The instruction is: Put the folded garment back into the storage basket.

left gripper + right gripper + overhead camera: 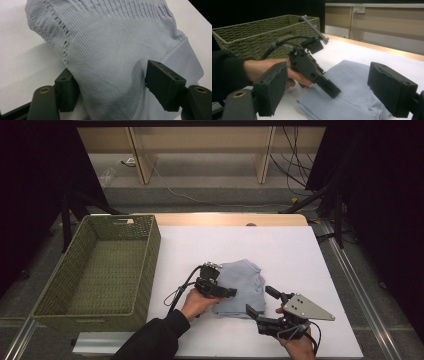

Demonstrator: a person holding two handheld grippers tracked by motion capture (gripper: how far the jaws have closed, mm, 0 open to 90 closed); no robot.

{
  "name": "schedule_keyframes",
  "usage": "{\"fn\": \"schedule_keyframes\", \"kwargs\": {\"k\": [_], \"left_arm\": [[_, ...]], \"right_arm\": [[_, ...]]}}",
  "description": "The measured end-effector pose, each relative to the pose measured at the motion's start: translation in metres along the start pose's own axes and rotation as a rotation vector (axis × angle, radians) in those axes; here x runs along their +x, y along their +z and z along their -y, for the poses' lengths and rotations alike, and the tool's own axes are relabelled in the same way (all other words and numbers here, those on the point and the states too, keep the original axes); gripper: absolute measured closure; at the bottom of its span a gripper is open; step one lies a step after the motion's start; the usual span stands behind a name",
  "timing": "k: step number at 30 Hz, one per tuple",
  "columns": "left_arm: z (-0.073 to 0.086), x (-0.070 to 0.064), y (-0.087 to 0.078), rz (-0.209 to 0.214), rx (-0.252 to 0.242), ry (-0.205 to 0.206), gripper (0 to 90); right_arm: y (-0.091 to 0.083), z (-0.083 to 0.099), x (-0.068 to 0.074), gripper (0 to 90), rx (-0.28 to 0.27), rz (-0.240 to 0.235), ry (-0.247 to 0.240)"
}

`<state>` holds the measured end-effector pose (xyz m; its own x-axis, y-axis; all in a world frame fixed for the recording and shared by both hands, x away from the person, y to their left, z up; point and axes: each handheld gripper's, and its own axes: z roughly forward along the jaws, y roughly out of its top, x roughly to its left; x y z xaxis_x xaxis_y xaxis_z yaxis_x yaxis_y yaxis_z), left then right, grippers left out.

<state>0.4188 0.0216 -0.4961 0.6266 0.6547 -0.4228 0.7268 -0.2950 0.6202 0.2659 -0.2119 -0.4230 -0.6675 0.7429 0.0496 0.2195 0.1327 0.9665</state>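
Observation:
A folded light blue knit garment (243,287) lies in the middle of the white table cover. My left gripper (231,293) rests on the garment's left part. In the left gripper view the ribbed cloth (112,50) runs up between the two jaws, which stand wide apart on either side of it, so the left gripper (112,85) is open. My right gripper (260,301) hovers at the garment's near right corner, open, with nothing held. The right gripper view looks past its own jaws at the left gripper (332,90) and the cloth (354,90).
A green woven basket (150,255) stands at the table's left, empty inside, and it also shows behind the hand as the basket (262,32). White table cover (300,255) stretches to the right and behind the garment. Stands and cables flank the table.

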Motion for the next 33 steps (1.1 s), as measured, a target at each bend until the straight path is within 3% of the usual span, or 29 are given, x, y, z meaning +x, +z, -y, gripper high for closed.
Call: {"fn": "schedule_keyframes", "kwargs": {"k": [7, 11, 18, 24, 33], "left_arm": [[0.002, -0.002, 0.002, -0.016, -0.017, 0.038, 36.3], [0.003, -0.002, 0.002, -0.007, -0.023, 0.037, 40.2], [0.004, 0.0, 0.0, 0.01, -0.046, 0.031, 55.4], [0.007, -0.007, -0.002, -0.008, -0.103, 0.056, 68.6], [0.005, -0.009, -0.009, 0.046, -0.123, 0.031, 71.6]], "right_arm": [[0.0, 0.0, 0.001, 17.7, 0.002, -0.006, -0.002], [0.0, 0.0, 0.001, 17.8, 0.001, -0.008, -0.003], [0.0, 0.0, 0.001, 17.8, -0.002, -0.009, -0.007], [-0.001, -0.001, 0.001, 17.9, -0.004, -0.009, -0.009], [-0.002, -0.001, 0.001, 18.2, -0.004, -0.007, -0.014]]}}
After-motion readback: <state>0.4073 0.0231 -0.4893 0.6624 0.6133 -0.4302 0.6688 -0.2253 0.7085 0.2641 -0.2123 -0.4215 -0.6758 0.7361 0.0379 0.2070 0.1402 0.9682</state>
